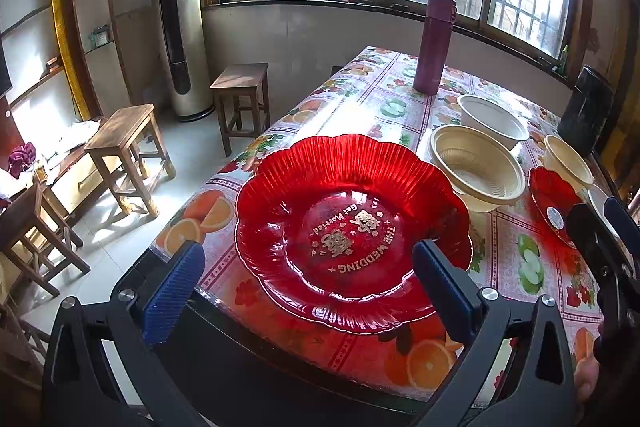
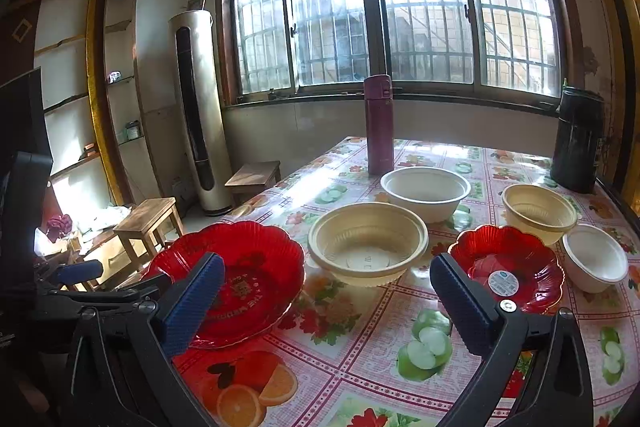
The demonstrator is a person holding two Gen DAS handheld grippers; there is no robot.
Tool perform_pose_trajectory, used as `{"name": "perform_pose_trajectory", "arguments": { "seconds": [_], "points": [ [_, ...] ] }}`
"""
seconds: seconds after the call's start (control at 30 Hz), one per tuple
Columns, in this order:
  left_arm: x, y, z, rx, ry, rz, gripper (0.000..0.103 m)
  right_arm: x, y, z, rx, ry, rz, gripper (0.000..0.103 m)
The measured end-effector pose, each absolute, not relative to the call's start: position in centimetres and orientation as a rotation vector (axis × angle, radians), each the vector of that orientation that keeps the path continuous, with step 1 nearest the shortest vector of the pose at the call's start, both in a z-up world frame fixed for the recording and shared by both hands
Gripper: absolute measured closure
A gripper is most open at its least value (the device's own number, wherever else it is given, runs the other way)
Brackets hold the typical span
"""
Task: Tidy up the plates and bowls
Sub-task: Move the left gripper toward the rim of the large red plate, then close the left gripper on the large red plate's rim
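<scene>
A large red scalloped plate (image 1: 352, 223) with gold wedding lettering lies at the table's near left corner; it also shows in the right wrist view (image 2: 240, 283). My left gripper (image 1: 308, 281) is open and empty just above its near rim. A smaller red plate (image 2: 506, 267) lies to the right. A large beige bowl (image 2: 368, 241), a large white bowl (image 2: 426, 193), a small beige bowl (image 2: 538, 211) and a small white bowl (image 2: 596, 257) stand on the table. My right gripper (image 2: 328, 295) is open and empty, above the tablecloth between the two red plates.
A purple flask (image 2: 378, 125) and a black canister (image 2: 578, 139) stand at the table's far side. The fruit-print tablecloth (image 2: 360, 359) covers the table. Wooden stools (image 1: 128, 143) stand on the floor to the left, with a tall silver air conditioner (image 1: 180, 11) behind.
</scene>
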State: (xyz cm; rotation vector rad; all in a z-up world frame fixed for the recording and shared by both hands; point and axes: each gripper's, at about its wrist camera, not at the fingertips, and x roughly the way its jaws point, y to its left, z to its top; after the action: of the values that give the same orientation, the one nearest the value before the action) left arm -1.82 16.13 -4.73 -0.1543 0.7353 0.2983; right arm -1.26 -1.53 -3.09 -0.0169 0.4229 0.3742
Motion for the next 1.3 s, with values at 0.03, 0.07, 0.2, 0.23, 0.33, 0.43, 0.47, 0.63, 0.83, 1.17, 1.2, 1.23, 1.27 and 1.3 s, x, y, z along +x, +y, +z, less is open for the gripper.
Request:
{"name": "perform_pose_trajectory", "arguments": {
  "seconds": [0.03,0.07,0.2,0.23,0.33,0.43,0.47,0.63,0.83,1.17,1.2,1.23,1.27,1.3],
  "points": [
    [-1.8,16.2,-4.8,-0.152,0.737,0.302,0.000,-1.2,-1.4,-3.1,-0.020,0.425,0.377,0.000],
    [-1.8,16.2,-4.8,-0.150,0.739,0.306,0.000,-1.1,-1.3,-3.1,-0.025,0.426,0.377,0.000],
    [-1.7,16.4,-5.1,-0.150,0.745,0.315,0.000,-0.9,-0.8,-3.0,-0.029,0.429,0.385,0.000],
    [-1.6,16.5,-5.2,-0.152,0.748,0.319,0.000,-0.9,-0.6,-3.0,-0.030,0.429,0.386,0.000],
    [-1.5,16.9,-5.5,-0.160,0.756,0.327,0.000,-0.7,-0.3,-3.1,-0.037,0.436,0.390,0.000],
    [-1.5,17.3,-5.9,-0.171,0.767,0.332,0.000,-0.5,0.0,-3.3,-0.039,0.444,0.393,0.000],
    [-1.5,17.4,-6.0,-0.173,0.769,0.334,0.000,-0.4,0.1,-3.4,-0.041,0.447,0.393,0.000],
    [-1.2,17.9,-6.5,-0.183,0.779,0.343,0.000,0.2,0.6,-3.9,-0.043,0.471,0.393,0.000],
    [-0.7,18.5,-7.0,-0.189,0.796,0.351,0.000,1.0,1.0,-4.4,-0.041,0.490,0.391,0.000],
    [0.1,19.8,-7.8,-0.209,0.830,0.358,0.000,2.6,2.0,-5.4,-0.035,0.532,0.396,0.000],
    [0.1,20.0,-7.9,-0.211,0.832,0.358,0.000,2.7,2.2,-5.5,-0.035,0.535,0.394,0.000],
    [0.2,20.1,-8.0,-0.213,0.834,0.358,0.000,2.9,2.3,-5.6,-0.035,0.538,0.395,0.000],
    [0.2,20.2,-8.1,-0.214,0.837,0.358,0.000,3.0,2.4,-5.7,-0.036,0.542,0.395,0.000],
    [0.3,20.4,-8.2,-0.216,0.839,0.359,0.000,3.2,2.5,-5.8,-0.037,0.547,0.394,0.000]
  ]
}}
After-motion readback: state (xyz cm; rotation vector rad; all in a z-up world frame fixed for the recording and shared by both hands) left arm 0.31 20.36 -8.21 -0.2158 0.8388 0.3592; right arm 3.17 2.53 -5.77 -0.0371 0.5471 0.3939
